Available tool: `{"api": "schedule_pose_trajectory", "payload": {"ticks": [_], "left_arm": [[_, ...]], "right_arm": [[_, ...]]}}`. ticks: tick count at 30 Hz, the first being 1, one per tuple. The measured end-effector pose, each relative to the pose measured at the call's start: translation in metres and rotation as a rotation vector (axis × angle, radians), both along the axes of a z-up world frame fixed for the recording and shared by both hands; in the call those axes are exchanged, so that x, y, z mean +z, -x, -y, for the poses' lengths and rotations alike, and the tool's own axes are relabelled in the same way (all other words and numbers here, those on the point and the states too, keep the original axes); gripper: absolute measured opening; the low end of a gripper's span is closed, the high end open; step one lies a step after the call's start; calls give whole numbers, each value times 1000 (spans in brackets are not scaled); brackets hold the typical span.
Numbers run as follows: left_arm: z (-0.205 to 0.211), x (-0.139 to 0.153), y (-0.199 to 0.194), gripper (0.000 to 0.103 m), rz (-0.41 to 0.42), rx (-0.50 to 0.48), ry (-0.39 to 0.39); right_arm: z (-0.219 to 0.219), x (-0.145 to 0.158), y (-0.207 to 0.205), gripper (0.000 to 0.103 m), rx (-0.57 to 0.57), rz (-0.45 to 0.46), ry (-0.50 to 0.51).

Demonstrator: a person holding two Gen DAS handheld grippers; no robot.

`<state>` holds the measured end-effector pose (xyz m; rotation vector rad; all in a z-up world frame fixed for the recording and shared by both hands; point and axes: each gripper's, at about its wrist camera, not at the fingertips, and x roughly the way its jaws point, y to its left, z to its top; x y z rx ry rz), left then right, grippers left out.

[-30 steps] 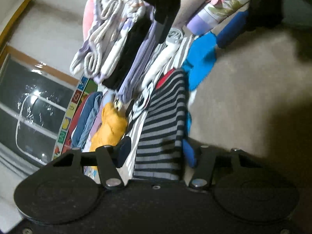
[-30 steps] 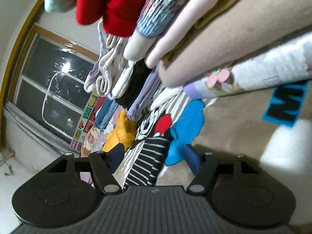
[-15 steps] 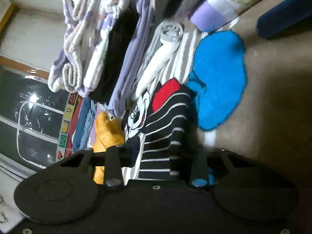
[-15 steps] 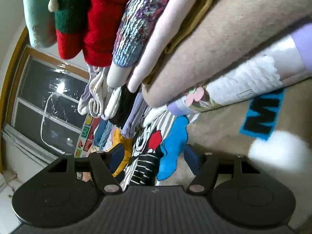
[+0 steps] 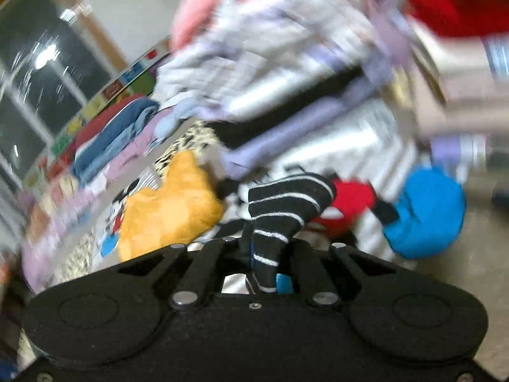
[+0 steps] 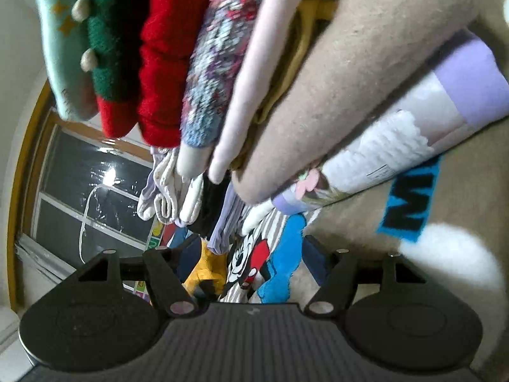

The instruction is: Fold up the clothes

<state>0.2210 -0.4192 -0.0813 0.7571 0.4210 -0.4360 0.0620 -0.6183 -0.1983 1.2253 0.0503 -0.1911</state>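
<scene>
Striped garment [image 5: 280,210] in left gripper [image 5: 264,264], yellow cloth [image 5: 171,210] beside

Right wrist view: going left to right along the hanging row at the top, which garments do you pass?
Mint garment → green knit → red knit → multicoloured speckled knit → pale pink garment → beige fleece.

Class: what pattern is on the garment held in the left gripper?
Black with thin white stripes, clearest in the left wrist view.

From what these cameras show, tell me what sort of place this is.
Probably a room in a home: stacks of folded clothes piled on a cartoon-print blanket, with a dark night-time window beside them.
</scene>
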Motion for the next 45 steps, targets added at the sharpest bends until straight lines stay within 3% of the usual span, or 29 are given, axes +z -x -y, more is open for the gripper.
{"api": "schedule_pose_trajectory", "payload": {"ticks": [5, 11, 16, 19, 22, 28, 34, 45], "left_arm": [[-68, 64, -15, 3, -95, 47, 248], [-149, 140, -34, 3, -209, 104, 547], [-202, 151, -31, 3, -217, 142, 624], [-231, 153, -28, 3, -221, 159, 669], [-258, 155, -25, 3, -223, 172, 703], [-301, 154, -21, 3, -217, 181, 732], [-343, 150, -16, 3, -212, 198, 756], [-404, 125, -14, 3, -238, 268, 773]], "right_arm": [[-34, 20, -14, 74, 95, 5, 136], [-127, 61, -33, 74, 368, 26, 477], [-224, 81, -28, 74, 577, 32, 726], [-278, 80, -30, 74, 658, -38, 898], [-314, 77, -31, 72, 690, -102, 994], [-346, 64, -33, 64, 693, -235, 1078], [-358, 55, -29, 47, 703, -283, 1128], [-381, 54, -17, 46, 682, -304, 1273]]}}
